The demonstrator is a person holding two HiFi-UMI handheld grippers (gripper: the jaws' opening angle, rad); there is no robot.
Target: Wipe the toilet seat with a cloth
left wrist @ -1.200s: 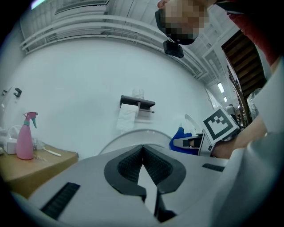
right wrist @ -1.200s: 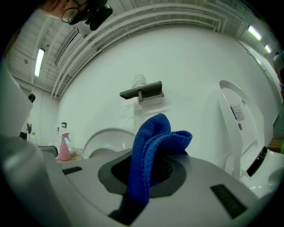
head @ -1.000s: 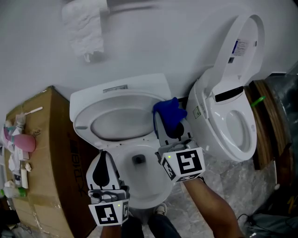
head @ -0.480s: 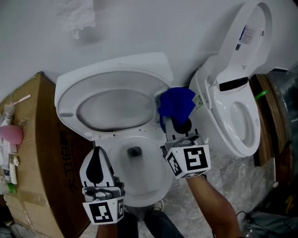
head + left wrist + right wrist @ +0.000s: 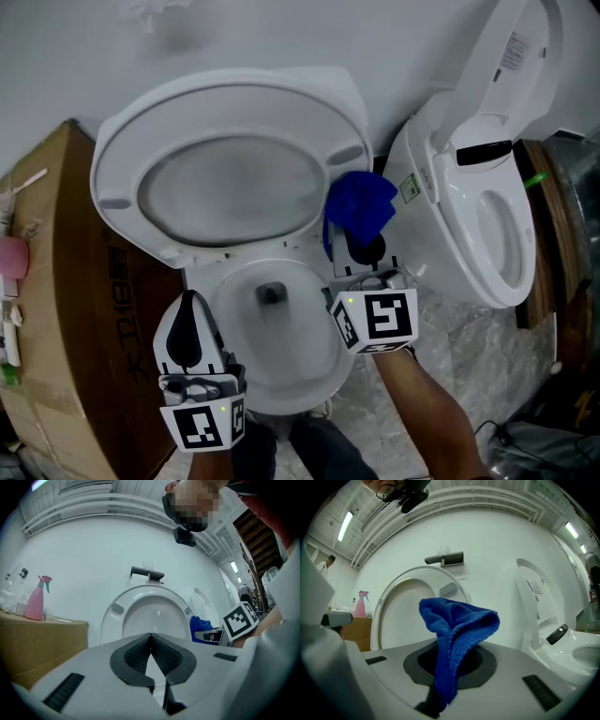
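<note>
White porcelain fills most of the head view. The largest thing is a toilet [image 5: 323, 370] in the middle, with its bowl open. The toilet seat [image 5: 122, 159] is raised and stands upright against the pale wall [image 5: 281, 37]; its rubber pads face outward.

A second toilet [image 5: 441, 234] stands just beside it on the right, also with its lid lifted. On the left there is a brown cardboard box [image 5: 66, 309], and on top of it a pink spray bottle [image 5: 35, 599] stands upright.

The left gripper [image 5: 187, 305] is over the left front part of the bowl. In the left gripper view its jaws are together, with nothing between them.

The right gripper [image 5: 349, 239] is at the right side of the bowl. Its jaws are clamped on a blue cloth [image 5: 457, 630]. The cloth rises above the jaws in a folded bunch.

In the head view the cloth sits just beside the right edge of the raised seat, between the two toilets. Whether it touches the seat, I cannot tell.
</note>
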